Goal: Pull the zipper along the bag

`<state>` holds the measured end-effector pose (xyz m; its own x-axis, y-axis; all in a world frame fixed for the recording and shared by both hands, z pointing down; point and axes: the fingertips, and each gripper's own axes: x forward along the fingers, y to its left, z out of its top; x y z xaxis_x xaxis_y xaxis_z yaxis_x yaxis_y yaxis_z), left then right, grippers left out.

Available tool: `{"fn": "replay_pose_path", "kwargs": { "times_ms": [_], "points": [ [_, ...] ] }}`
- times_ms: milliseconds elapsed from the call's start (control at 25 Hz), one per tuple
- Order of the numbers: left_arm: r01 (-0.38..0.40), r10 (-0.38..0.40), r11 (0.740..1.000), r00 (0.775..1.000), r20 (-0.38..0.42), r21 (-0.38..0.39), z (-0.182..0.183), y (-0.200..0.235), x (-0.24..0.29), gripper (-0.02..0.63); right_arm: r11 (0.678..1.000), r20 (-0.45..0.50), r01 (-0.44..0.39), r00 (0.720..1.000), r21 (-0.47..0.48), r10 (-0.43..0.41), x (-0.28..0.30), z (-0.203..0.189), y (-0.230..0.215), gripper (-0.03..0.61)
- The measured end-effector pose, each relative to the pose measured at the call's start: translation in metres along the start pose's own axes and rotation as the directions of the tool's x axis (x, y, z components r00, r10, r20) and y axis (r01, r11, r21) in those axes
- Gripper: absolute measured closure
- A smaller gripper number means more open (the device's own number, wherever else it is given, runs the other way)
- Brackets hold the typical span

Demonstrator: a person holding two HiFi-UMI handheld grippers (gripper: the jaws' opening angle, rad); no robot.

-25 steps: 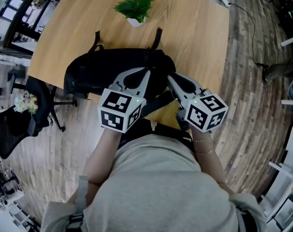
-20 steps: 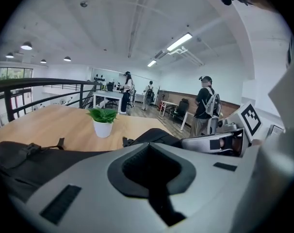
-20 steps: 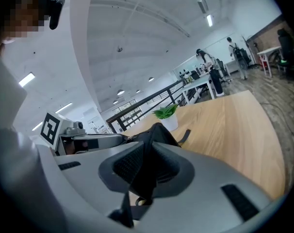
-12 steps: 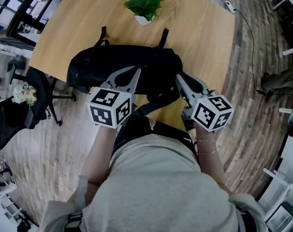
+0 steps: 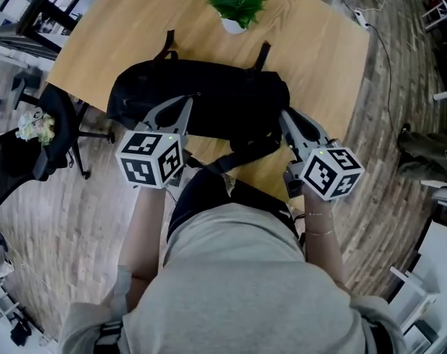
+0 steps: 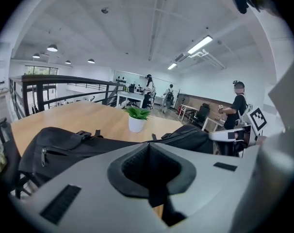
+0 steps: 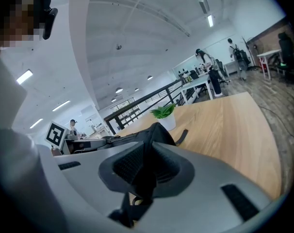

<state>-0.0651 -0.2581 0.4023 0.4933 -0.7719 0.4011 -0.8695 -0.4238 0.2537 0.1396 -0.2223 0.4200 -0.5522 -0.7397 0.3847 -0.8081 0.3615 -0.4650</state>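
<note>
The black bag (image 5: 209, 98) lies on the table (image 5: 323, 57), in front of the plant (image 5: 238, 9). The right gripper (image 5: 285, 116) pinches the bag's right end. The left gripper (image 5: 186, 103), jaws together, is at its near side.

Head cam steep down; low cams prob. share bag (image 5: 209, 94).

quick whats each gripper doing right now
left gripper: closed on a thin dark tab, likely the zipper pull
right gripper: closed on black fabric of the bag
</note>
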Motion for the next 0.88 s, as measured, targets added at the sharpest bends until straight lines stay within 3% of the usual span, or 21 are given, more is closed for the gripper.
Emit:
{"fn": "replay_pose_path", "kwargs": {
  "times_ms": [280, 600, 880],
  "points": [
    [-0.092, 0.093, 0.995, 0.995, 0.026, -0.038, -0.003, 0.025, -0.014, 0.594, 1.0, -0.015, -0.005, 1.0, -0.021, 0.004, 0.003, -0.002, 0.0, 0.514],
    [-0.144, 0.146, 0.989, 0.988, 0.055, -0.037, 0.0, 0.025, -0.019, 0.594, 0.992, -0.025, -0.063, 0.998, -0.105, 0.061, 0.005, 0.0, 0.013, 0.491],
    [-0.138, 0.141, 0.989, 0.987, 0.073, -0.046, 0.0, 0.021, -0.024, 0.595, 0.983, 0.076, 0.032, 0.997, -0.182, -0.019, 0.009, 0.026, 0.011, 0.406]
  ]
}}
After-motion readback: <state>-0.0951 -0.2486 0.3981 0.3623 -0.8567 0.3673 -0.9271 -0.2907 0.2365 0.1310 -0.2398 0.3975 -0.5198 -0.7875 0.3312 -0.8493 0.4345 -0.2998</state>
